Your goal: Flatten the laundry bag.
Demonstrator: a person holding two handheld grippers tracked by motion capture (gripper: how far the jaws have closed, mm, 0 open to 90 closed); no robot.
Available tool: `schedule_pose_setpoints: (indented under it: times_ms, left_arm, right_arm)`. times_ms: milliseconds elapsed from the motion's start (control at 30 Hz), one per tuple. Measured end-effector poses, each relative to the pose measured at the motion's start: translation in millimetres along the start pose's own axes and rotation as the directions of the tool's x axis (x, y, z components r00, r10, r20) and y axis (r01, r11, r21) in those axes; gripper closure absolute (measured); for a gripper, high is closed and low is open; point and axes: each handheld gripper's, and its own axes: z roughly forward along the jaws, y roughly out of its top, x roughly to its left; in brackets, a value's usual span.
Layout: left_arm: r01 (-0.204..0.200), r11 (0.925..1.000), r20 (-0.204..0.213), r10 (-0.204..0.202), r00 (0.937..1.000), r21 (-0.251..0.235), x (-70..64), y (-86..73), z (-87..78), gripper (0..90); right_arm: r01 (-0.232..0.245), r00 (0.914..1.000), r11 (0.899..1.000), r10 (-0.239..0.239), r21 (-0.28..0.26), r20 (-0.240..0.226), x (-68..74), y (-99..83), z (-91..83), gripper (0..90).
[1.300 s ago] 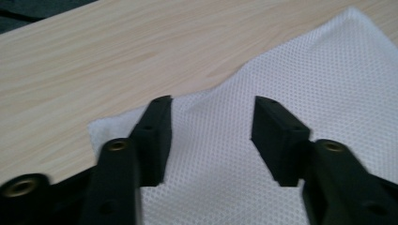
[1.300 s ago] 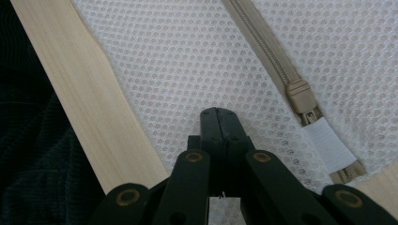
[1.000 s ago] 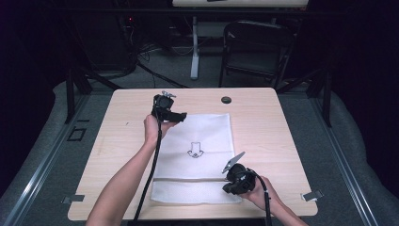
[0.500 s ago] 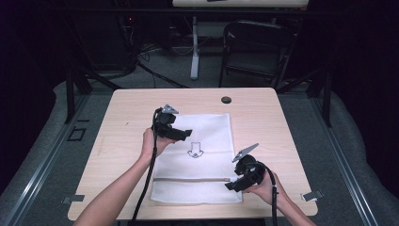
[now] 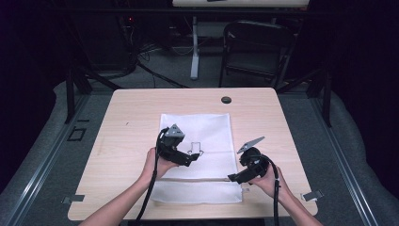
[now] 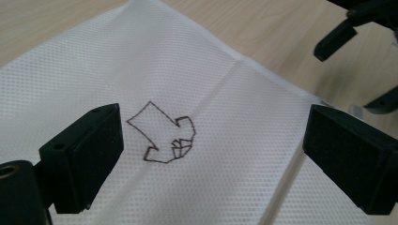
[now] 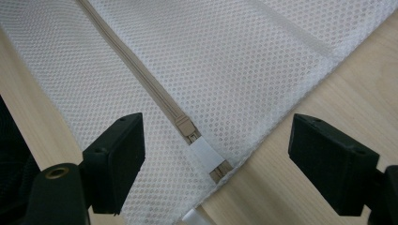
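A white mesh bag (image 5: 207, 129) lies flat in the middle of the wooden table (image 5: 127, 122). A hand-drawn arrow (image 6: 162, 136) marks its centre, and a beige zipper (image 5: 197, 179) runs across its near end. My left gripper (image 5: 194, 157) hovers open over the arrow, which sits between its jaws (image 6: 211, 154). At the bag's near right corner my right gripper (image 5: 236, 173) is open, its jaws either side of the zipper slider (image 7: 185, 126) at the zipper's end (image 7: 216, 154). Neither gripper holds anything.
A black round grommet (image 5: 226, 100) sits near the table's far edge. Metal clips stand at the near corners (image 5: 313, 195) (image 5: 73, 199). A dark chair (image 5: 256, 47) and cables are on the floor beyond the table. The right gripper (image 6: 347, 28) shows far off in the left gripper view.
My left gripper has come back from the bag's far left corner to its middle, over the arrow. My right gripper has shifted right and turned toward the zipper's right end.
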Motion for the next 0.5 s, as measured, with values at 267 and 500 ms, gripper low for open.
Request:
schedule_pose_setpoints:
  times_ms: [267, 500]
  left_arm:
    - [-0.026, 0.9996, 0.040, 0.025, 0.9989, 0.013, -17.0, -10.2, 4.6, 6.8]
    - [-0.048, 0.9981, 0.077, 0.045, 0.9960, 0.039, -26.9, -14.9, 15.1, 7.6]
  right_arm:
    - [-0.011, 0.9994, 1.000, 0.012, -0.025, 0.033, -6.6, 2.7, 0.9, 28.9]
    - [-0.015, 0.9989, 0.999, 0.017, -0.039, 0.045, -9.1, -1.3, 2.0, 58.0]
